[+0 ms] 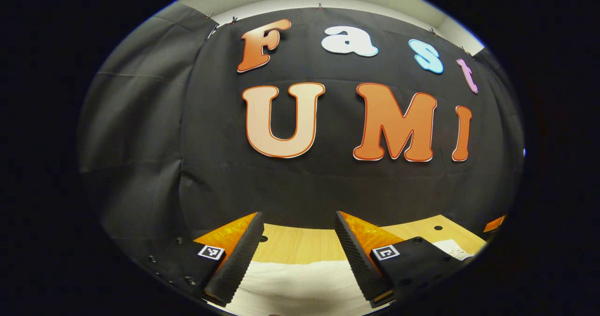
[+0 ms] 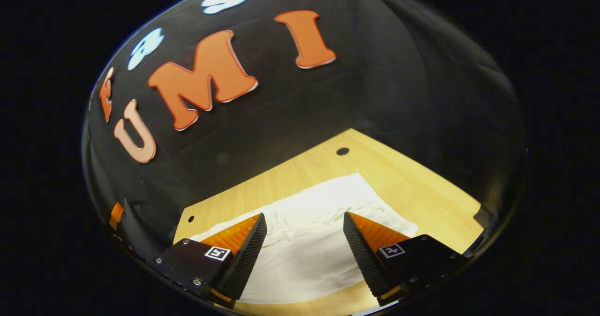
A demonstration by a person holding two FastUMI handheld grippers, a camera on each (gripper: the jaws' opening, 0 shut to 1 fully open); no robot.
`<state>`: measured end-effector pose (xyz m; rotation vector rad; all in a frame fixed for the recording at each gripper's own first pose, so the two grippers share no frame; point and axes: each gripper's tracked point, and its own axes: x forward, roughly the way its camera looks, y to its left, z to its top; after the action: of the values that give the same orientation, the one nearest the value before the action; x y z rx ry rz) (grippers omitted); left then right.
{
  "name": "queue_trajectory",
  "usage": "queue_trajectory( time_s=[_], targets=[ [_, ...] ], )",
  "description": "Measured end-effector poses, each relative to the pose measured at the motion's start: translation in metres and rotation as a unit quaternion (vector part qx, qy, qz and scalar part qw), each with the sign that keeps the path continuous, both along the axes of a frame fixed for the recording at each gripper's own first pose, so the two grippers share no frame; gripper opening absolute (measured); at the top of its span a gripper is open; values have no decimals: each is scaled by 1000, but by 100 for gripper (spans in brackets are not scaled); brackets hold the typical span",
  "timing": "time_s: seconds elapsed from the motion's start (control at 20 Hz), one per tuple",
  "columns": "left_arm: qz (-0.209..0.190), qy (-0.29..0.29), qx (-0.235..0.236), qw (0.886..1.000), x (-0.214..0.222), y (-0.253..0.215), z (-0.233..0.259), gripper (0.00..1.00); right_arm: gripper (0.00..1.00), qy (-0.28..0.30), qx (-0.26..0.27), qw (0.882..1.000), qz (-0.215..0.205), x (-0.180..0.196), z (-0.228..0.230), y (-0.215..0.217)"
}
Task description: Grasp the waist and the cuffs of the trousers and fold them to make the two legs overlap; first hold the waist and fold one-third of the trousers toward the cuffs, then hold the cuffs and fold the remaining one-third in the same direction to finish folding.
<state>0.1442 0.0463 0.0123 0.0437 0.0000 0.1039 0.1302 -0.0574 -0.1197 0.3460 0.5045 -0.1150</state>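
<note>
On the wooden counter [image 2: 412,189] the white trousers [image 2: 304,255] lie flat and bunched into wrinkles. Your right hand-held gripper [image 2: 304,252] hangs above them, jaws wide, gripping nothing. Your left hand-held gripper [image 1: 297,252] is also spread wide and empty, near the cloth's far edge.

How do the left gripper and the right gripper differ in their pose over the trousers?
The left gripper looks level at the wall, with the trousers just under its fingers; the right gripper is rolled and pitched down toward the table. The left gripper view catches a strip of cloth, the right gripper view most of it. Both are open and hold nothing.
</note>
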Motion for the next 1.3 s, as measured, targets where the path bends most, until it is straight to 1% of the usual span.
queue_trajectory(
  time_s=[0.1,0.2,0.3,0.45,0.65,0.75,0.95,1.1,1.3],
  targets=[
    [11,1,0,1000,-4,10,-2,99,99,39,45,998,-28,-6,-27,-16],
    [19,2,-4,1000,-6,18,-3,99,99,80,82,992,-51,-17,-59,-32],
    [30,3,-1,1000,-9,27,-4,99,99,119,131,981,-77,-32,-87,-43],
    [43,8,1,999,-14,38,-10,99,99,163,166,965,-123,-51,-128,-66],
    [63,16,-8,998,-16,53,-18,99,99,194,233,938,-169,-62,-161,-78],
    [68,22,-14,997,-15,59,-22,99,99,199,239,933,-179,-61,-167,-83],
    [79,26,-13,996,-14,65,-25,99,99,207,235,932,-181,-49,-173,-86],
    [85,31,-14,996,-11,69,-29,99,99,219,256,923,-184,-40,-178,-77],
    [90,41,-21,995,-8,74,-36,99,99,225,267,919,-182,-31,-179,-71]
  ],
)
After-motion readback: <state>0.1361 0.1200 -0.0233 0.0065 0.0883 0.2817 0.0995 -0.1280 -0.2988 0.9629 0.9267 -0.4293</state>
